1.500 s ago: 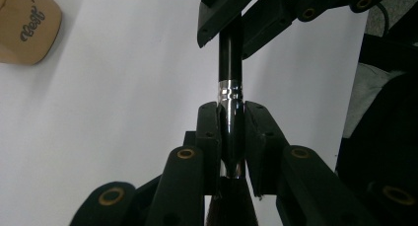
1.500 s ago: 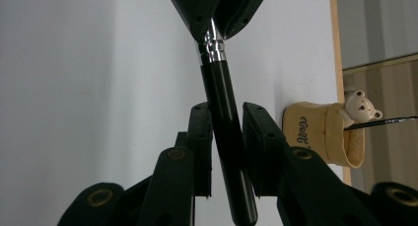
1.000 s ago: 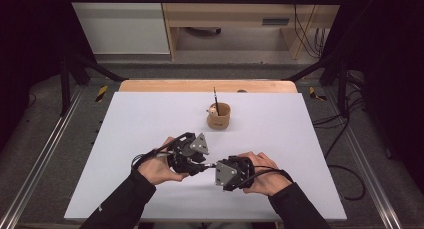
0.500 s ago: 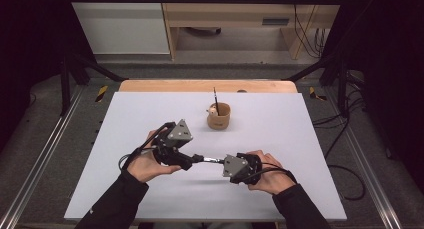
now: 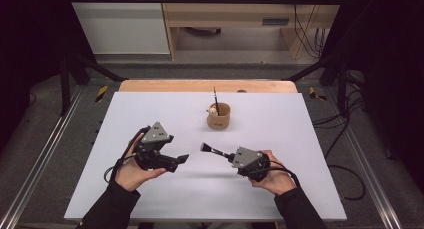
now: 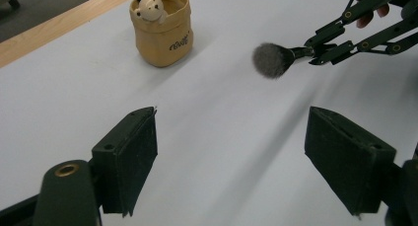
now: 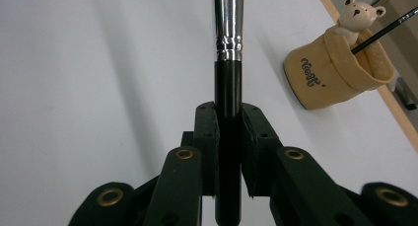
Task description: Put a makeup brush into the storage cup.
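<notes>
Right gripper view shows jaws clamped on the brush (image 7: 227, 112) handle; left gripper (image 6: 231, 157) gapes, just opened, empty, bear pot (image 6: 161, 26) beyond.

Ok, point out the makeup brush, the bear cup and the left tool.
makeup brush (image 6: 272, 59), left gripper view, on the bristle head.
bear cup (image 5: 219, 117), high view, on the front wall.
left tool (image 6: 230, 152), left gripper view, midway between its open fingertips.

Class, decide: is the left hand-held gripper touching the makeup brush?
Apart. The left gripper view shows the left hand-held gripper open, with bare table between it and the makeup brush.
</notes>
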The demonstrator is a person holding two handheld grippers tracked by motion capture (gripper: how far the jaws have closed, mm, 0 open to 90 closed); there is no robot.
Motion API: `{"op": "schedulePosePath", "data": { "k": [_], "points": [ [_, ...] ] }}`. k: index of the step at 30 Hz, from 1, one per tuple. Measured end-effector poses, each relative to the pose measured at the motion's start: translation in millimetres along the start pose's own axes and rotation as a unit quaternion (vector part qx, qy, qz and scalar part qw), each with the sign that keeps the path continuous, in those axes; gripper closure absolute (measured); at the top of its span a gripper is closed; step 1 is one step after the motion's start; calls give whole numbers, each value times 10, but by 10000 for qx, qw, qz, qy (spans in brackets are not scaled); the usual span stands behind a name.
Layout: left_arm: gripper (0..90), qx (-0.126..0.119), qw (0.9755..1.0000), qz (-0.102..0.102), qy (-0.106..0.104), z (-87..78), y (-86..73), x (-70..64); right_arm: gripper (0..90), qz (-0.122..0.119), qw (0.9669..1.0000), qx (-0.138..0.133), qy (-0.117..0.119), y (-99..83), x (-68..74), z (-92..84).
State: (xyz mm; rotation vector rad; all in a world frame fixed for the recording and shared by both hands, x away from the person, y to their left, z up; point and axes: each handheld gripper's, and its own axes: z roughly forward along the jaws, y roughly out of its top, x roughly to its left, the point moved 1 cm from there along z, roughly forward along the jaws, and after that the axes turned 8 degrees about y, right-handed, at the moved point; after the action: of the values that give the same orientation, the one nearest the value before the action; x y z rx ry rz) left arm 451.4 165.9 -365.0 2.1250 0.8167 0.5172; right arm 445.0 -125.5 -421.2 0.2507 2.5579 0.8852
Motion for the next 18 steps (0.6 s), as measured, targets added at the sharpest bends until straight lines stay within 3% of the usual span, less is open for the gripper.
{"op": "schedulePosePath", "data": {
  "k": [8, 18],
  "points": [
    [195, -280, 9988, -396, -50, 51, -166, -52, 792, 569, 9974, -442, -4, -61, 7, 38],
    [198, -518, 9958, -736, -143, 141, -249, -127, 791, 953, 9923, -796, 4, -50, 45, 45]
  ]
}}
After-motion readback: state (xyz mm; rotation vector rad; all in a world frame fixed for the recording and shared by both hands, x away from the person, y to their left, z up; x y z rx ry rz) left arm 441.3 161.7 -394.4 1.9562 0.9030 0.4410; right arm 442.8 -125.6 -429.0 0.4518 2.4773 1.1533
